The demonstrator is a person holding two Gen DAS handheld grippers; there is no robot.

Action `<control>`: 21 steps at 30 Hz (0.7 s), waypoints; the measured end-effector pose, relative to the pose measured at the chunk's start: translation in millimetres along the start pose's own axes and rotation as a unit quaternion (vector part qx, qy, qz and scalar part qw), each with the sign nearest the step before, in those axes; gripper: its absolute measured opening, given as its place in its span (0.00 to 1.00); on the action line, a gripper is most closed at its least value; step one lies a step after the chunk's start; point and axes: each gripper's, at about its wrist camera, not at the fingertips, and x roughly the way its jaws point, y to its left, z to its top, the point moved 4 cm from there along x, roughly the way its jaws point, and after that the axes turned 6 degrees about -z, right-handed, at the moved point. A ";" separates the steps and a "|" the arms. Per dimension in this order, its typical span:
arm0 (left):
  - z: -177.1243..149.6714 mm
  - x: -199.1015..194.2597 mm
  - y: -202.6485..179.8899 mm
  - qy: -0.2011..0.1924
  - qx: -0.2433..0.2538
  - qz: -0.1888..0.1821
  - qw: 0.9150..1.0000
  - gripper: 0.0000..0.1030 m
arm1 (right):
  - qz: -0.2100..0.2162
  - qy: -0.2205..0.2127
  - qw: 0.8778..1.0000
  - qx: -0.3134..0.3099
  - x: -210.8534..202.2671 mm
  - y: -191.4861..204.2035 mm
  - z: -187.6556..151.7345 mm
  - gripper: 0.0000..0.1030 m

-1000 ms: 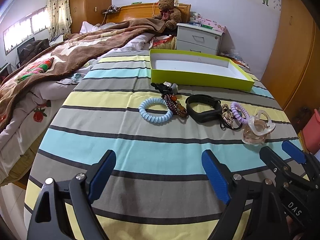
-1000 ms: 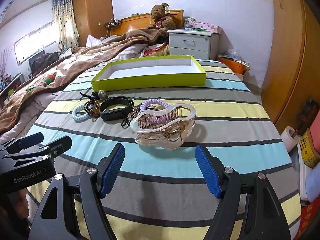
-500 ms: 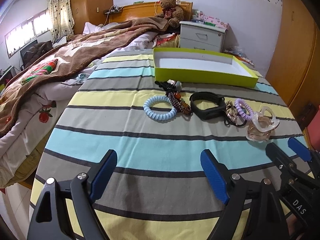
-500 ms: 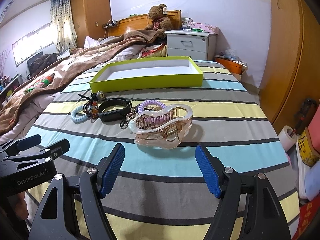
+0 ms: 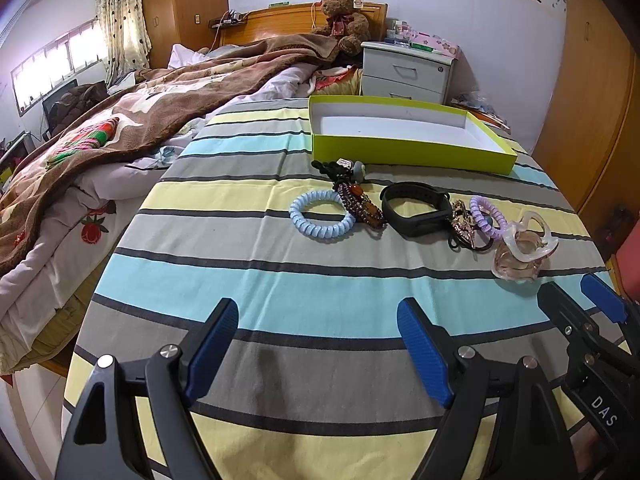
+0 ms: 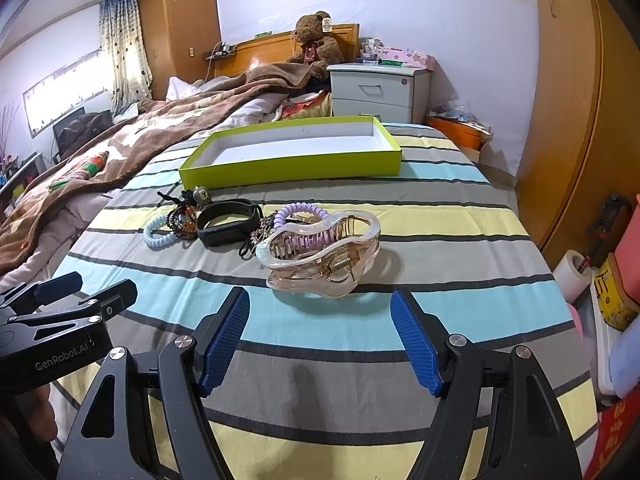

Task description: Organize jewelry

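Striped cloth in blue, yellow and grey covers the counter (image 5: 256,288) under both of my cameras, and the jewelry lies across it in one crowded row. The middle of that row is hard for me to read: a small metallic piece (image 5: 461,220) is tangled with a dark cord between the black wristband (image 5: 416,210) and the purple coil hair tie (image 5: 486,216), and I cannot tell what it is. In the right wrist view the clear hair claw (image 6: 322,254) stands in front of the purple tie and hides most of it. At the far left end a black knotted ornament (image 5: 340,168) runs into a beaded bracelet (image 5: 362,208), which touches the light blue coil hair tie (image 5: 322,218).

The left gripper (image 5: 318,350) hovers over bare cloth, spread wide and holding nothing, well short of the row. The right gripper (image 6: 320,340) is likewise released, with the claw just beyond its fingertips. Each gripper shows at the edge of the other's view, cut off by the frame.

Beyond the row sits a lime green tray (image 6: 292,166) with a white floor and nothing in it. Behind it are a white nightstand (image 6: 378,90), a teddy bear (image 6: 316,44) on the headboard, and a bed under a brown blanket (image 5: 152,108) to the left. A paper roll (image 6: 574,276) stands on the floor at the right.
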 end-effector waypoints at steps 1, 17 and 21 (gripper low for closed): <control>0.2 0.2 0.0 0.000 0.000 0.000 1.000 0.81 | 0.001 0.000 1.000 0.000 -0.7 -0.3 0.2 0.71; 0.0 -3.9 -3.1 -0.002 0.005 -0.001 1.000 0.81 | 0.000 -0.001 1.000 0.001 -3.3 -0.6 -0.8 0.71; 0.1 -3.3 -2.9 0.000 0.006 -0.002 1.000 0.81 | 0.000 -0.001 1.000 0.001 -4.3 -0.7 -0.4 0.71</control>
